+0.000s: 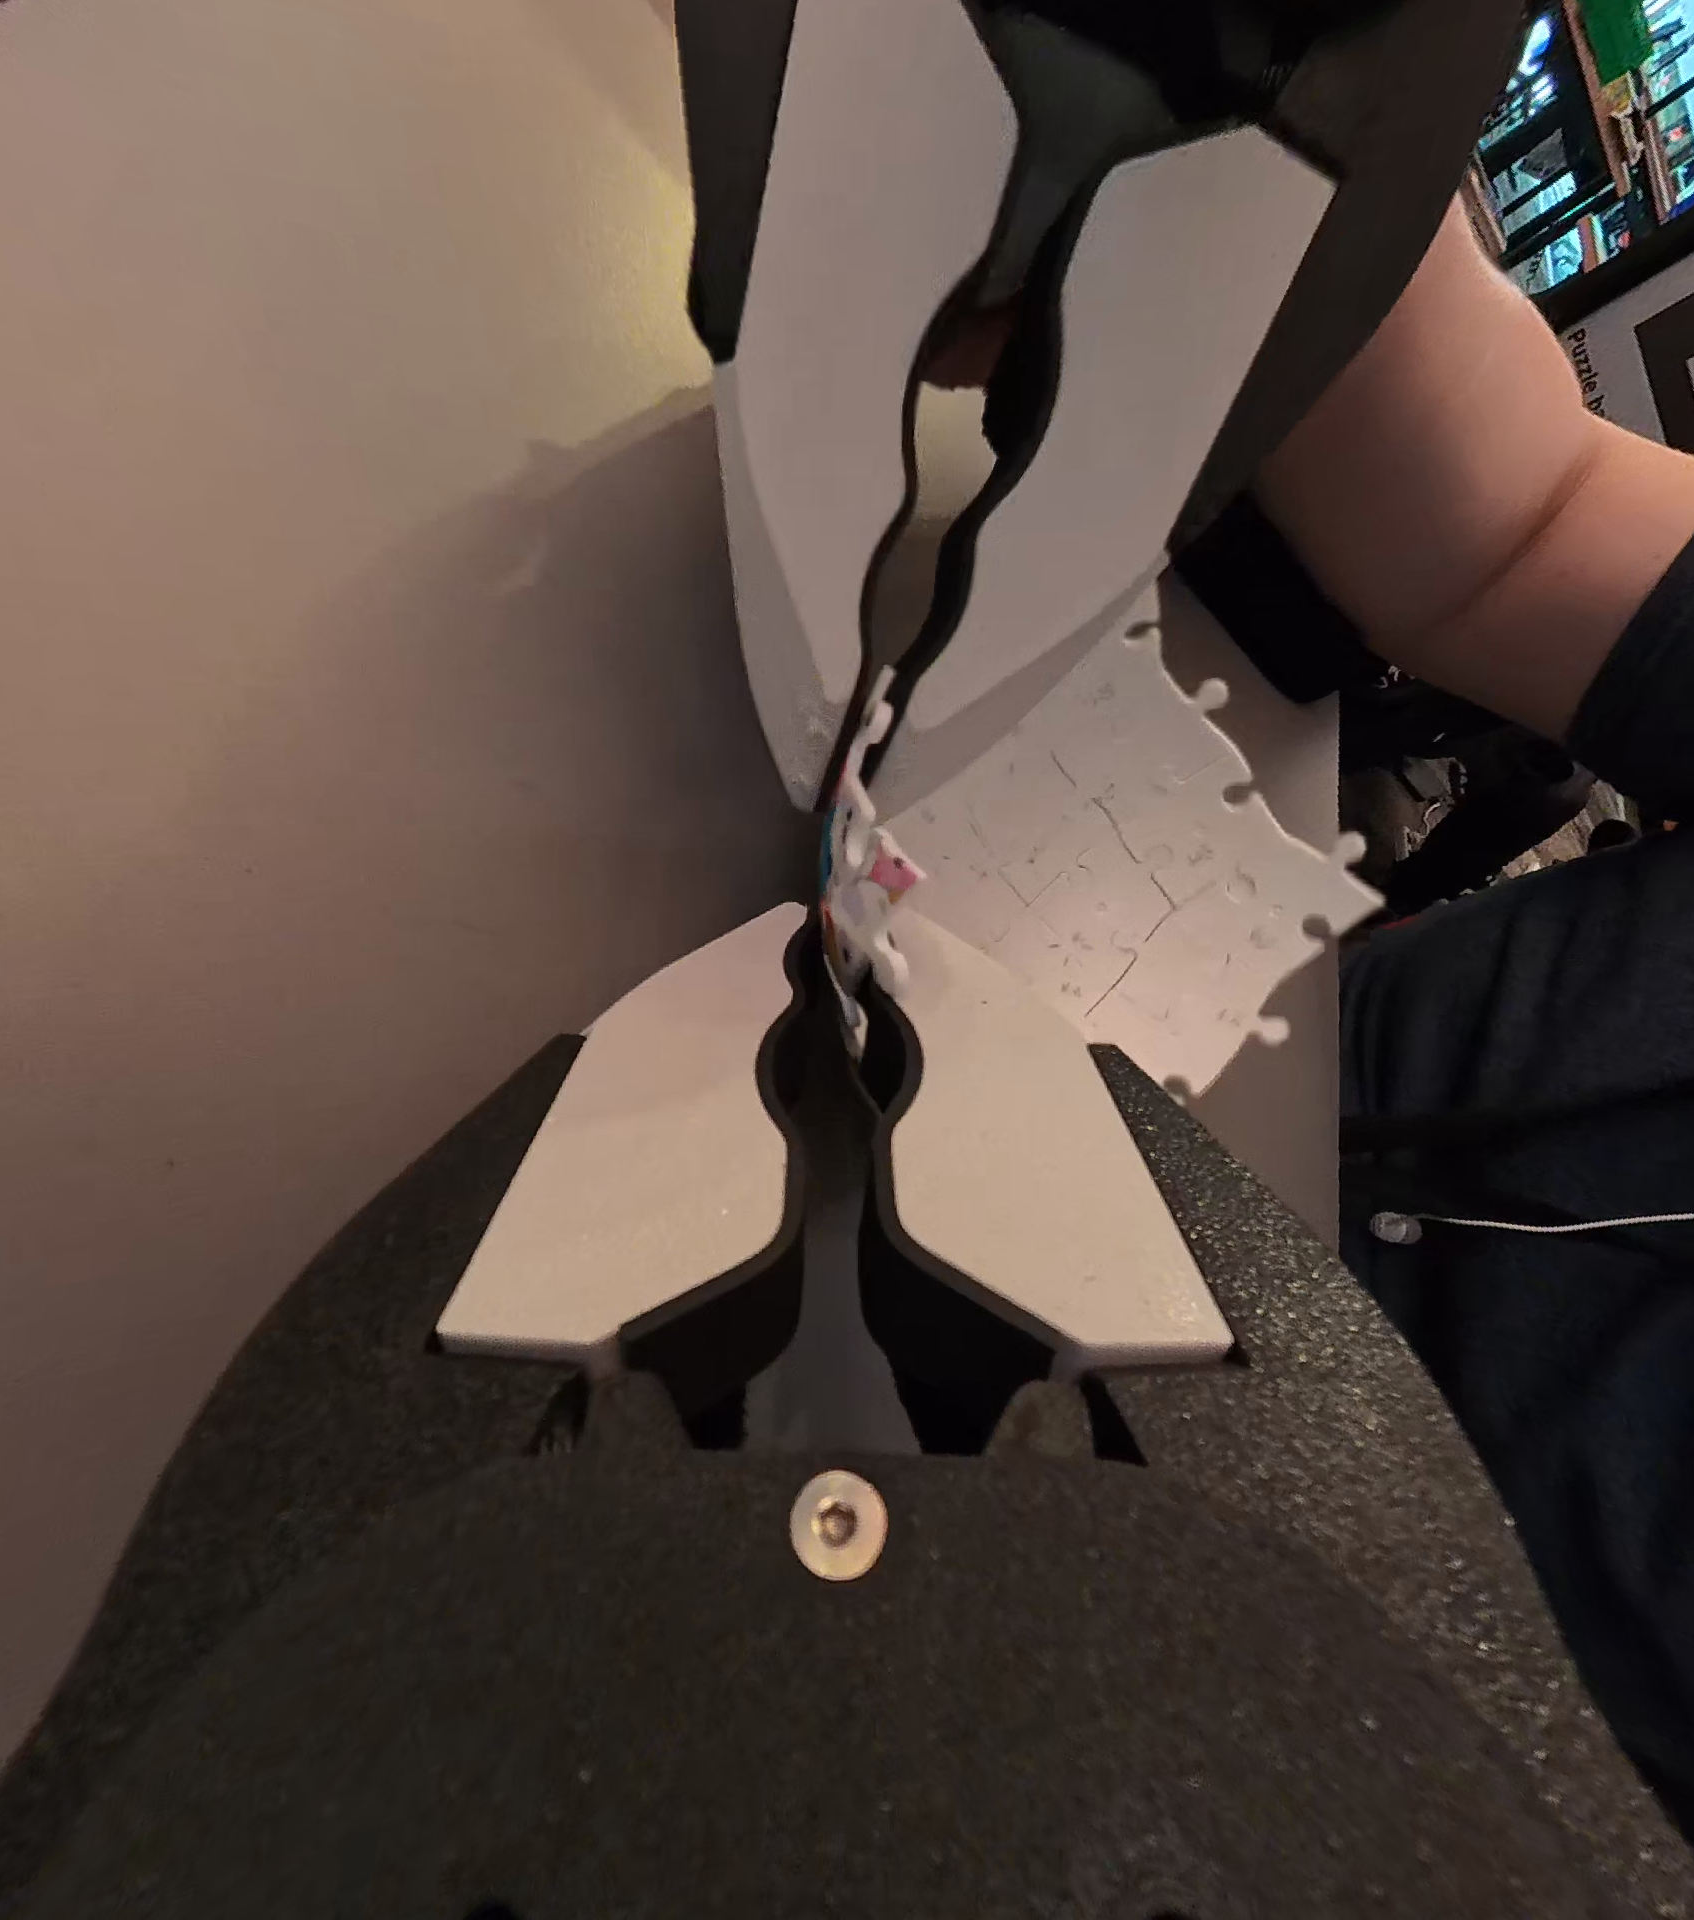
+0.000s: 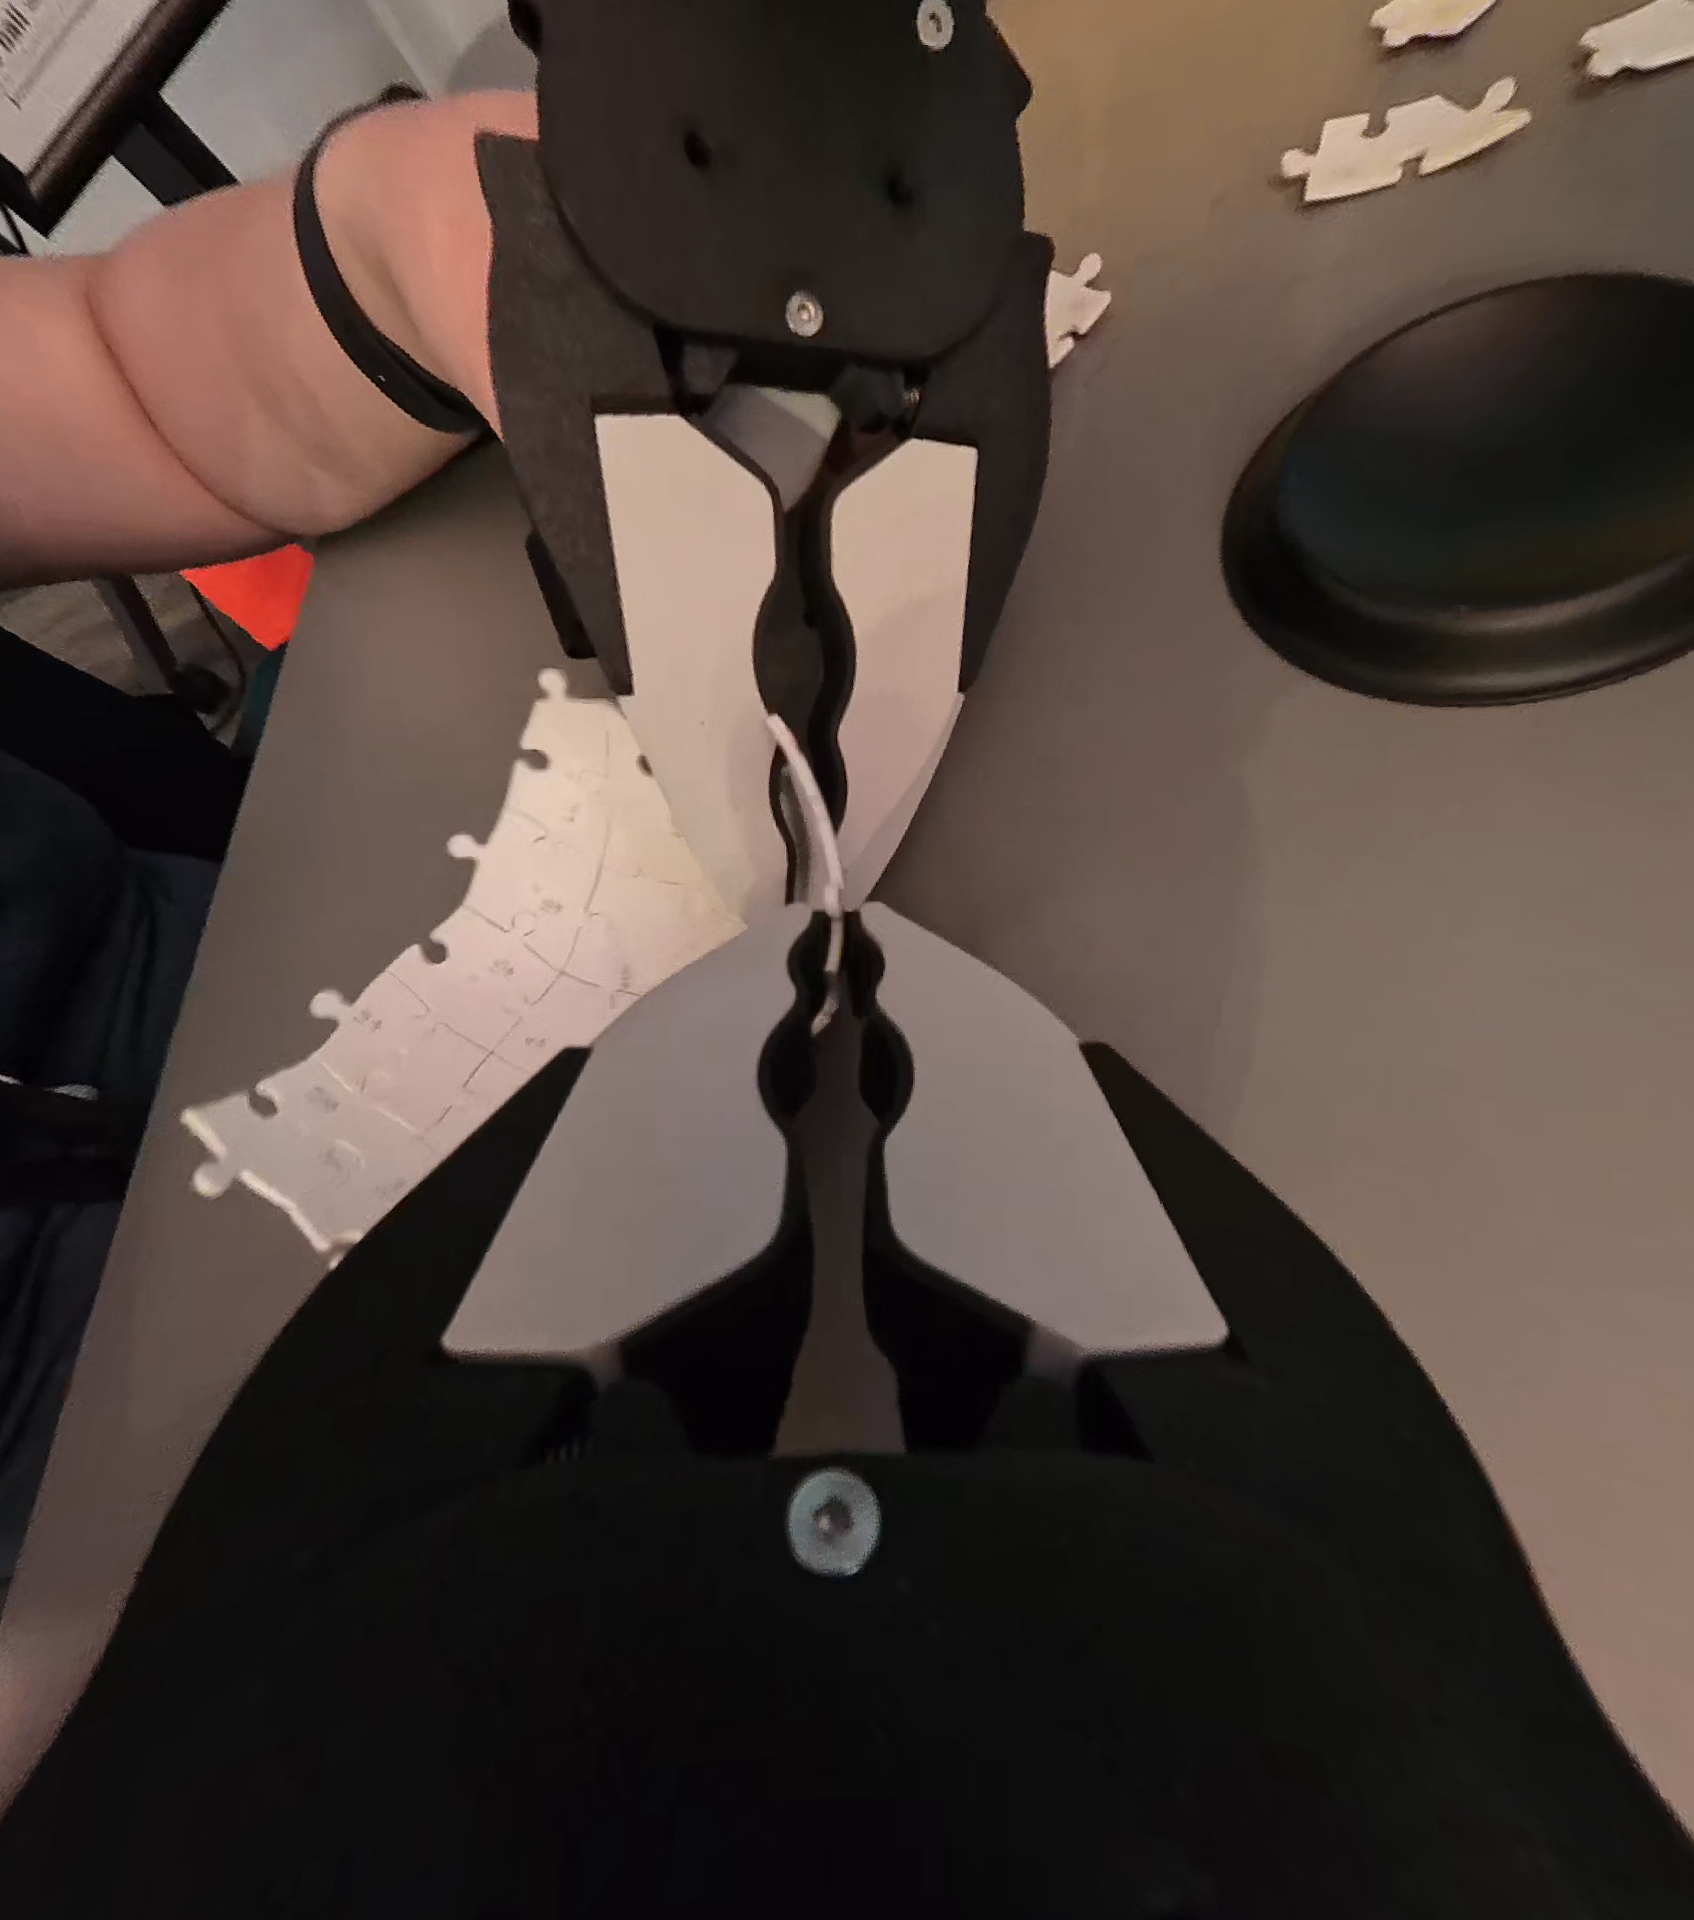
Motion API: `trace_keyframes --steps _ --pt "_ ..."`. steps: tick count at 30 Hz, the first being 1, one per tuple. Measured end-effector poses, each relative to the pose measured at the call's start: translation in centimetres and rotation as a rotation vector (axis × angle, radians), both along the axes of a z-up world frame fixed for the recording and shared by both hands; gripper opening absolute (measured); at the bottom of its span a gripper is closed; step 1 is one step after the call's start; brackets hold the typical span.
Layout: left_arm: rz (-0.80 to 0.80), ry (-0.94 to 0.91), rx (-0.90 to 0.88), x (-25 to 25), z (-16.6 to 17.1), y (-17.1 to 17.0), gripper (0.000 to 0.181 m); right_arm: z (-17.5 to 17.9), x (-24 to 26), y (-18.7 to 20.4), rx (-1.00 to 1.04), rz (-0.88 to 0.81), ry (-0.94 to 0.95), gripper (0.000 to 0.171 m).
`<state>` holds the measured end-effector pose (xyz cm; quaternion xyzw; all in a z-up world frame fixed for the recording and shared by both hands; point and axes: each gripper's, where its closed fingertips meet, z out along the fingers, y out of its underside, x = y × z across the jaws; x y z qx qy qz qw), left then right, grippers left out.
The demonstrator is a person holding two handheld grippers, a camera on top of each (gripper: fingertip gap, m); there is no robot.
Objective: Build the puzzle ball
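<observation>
Fingers of the left gripper (image 1: pixel 838 997) and right gripper (image 2: pixel 827 971), tip to tip, pinch curved puzzle pieces (image 2: pixel 812 821); joining step, next needing aligned tabs pressed together.

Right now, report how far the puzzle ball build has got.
Done: several pieces are already joined into a curved white strip lying on the table.
In hand: the left gripper and right gripper meet tip to tip, both shut on thin curved pieces, apparently being joined.
Left: loose pieces lie beyond the black dish; no ball shape exists yet.
</observation>
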<state>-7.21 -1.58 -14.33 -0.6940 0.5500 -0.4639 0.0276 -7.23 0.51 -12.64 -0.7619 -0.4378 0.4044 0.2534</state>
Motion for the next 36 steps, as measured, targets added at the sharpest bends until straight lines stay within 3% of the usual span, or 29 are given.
trace_keyframes --steps 9,12,18,24,34,36 --pt "0.001 -0.002 0.006 0.0 0.1 0.0 0.005 0.1 -0.1 -0.1 -0.04 -0.018 0.011 0.005" --pt "0.0 -0.005 0.01 0.0 0.1 0.0 0.004 -0.7 0.0 -0.7 -0.114 0.004 0.0 0.022" --pt "-0.004 -0.01 0.019 0.1 0.2 -0.1 0.004 -1.8 -0.3 -1.7 -0.132 0.066 -0.071 0.007" --pt "-0.01 -0.019 0.01 0.1 0.5 -0.3 0.004 -1.7 -0.2 -1.9 -0.163 0.071 -0.099 0.004" --pt "-0.002 -0.019 -0.001 0.1 0.4 -0.2 0.004 -1.6 -0.3 -1.9 -0.188 0.073 -0.057 0.004" --pt "0.003 -0.014 -0.006 0.0 0.3 -0.2 0.003 -1.7 0.1 -1.4 -0.179 0.04 -0.055 0.015"
